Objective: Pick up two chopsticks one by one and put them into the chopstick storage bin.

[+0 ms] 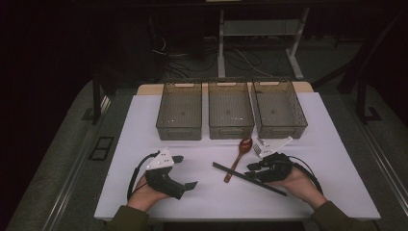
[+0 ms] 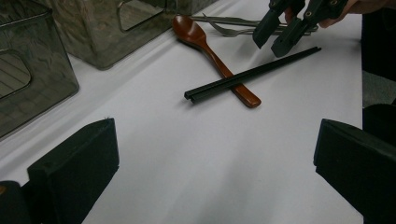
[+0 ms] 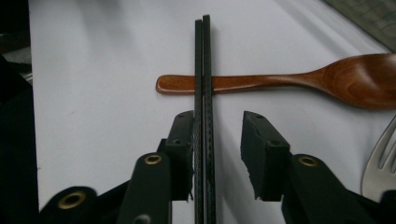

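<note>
Nothing's sorted yet: all 3 bins (image 1: 179, 126) empty, right gripper (image 3: 217, 154) spread around the chopsticks (image 3: 203, 70), left gripper (image 1: 185, 172) spread, idle.

In the right gripper view the black chopsticks (image 3: 203, 93) run off the bottom edge between the right gripper's (image 3: 219, 140) fingers (image 3: 180, 149), so their near ends stay out of sight. They also cover a short stretch of the wooden spoon's (image 3: 289, 81) handle where they cross it, and the spoon's bowl is cut by the right edge. A metal fork (image 3: 380, 158) shows just a few tines at the lower right corner.

In the left gripper view the fork's (image 2: 233, 31) handle is hidden behind the right gripper (image 2: 280, 35), and the brown bins (image 2: 28, 79) are cropped by the top and left edges.

In the high view, whether the left gripper's (image 1: 185, 172) fingers touch the counter (image 1: 337, 192) cannot be told.
</note>
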A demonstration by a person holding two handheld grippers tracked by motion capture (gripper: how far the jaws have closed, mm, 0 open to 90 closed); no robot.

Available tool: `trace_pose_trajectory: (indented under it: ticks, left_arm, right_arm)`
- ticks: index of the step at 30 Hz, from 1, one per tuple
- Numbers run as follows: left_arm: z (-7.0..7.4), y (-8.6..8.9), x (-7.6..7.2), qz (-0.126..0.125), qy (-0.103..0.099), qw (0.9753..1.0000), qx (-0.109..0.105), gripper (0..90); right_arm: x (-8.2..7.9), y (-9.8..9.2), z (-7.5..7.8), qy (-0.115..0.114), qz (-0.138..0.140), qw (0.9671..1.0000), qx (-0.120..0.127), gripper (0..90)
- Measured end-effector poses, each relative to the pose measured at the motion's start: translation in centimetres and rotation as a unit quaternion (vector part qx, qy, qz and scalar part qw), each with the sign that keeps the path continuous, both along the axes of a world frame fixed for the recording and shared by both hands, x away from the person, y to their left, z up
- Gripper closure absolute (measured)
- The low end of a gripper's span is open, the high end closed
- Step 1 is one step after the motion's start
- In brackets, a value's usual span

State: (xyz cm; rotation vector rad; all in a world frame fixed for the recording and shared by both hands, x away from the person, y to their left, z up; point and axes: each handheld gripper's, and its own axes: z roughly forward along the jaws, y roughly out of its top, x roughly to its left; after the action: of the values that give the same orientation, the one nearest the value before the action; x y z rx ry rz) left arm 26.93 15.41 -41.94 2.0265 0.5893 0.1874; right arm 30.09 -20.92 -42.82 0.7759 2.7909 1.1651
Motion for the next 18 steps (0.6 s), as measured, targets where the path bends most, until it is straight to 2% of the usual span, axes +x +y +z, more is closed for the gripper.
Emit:
trace_pose_trajectory:
  ticks: [5,18]
  left_arm:
    - [-0.01,0.01,-0.01,-0.001,-0.001,1.0000,-0.001,0.0]
    - [-0.01,0.00,-0.04,-0.001,-0.001,1.0000,0.000,0.0]
  right_arm:
    - [0.00,0.18,-0.29,0.001,0.003,0.9999,-0.017,75.0]
    - [-0.04,0.34,-0.59,0.008,0.009,0.9992,-0.038,79.4]
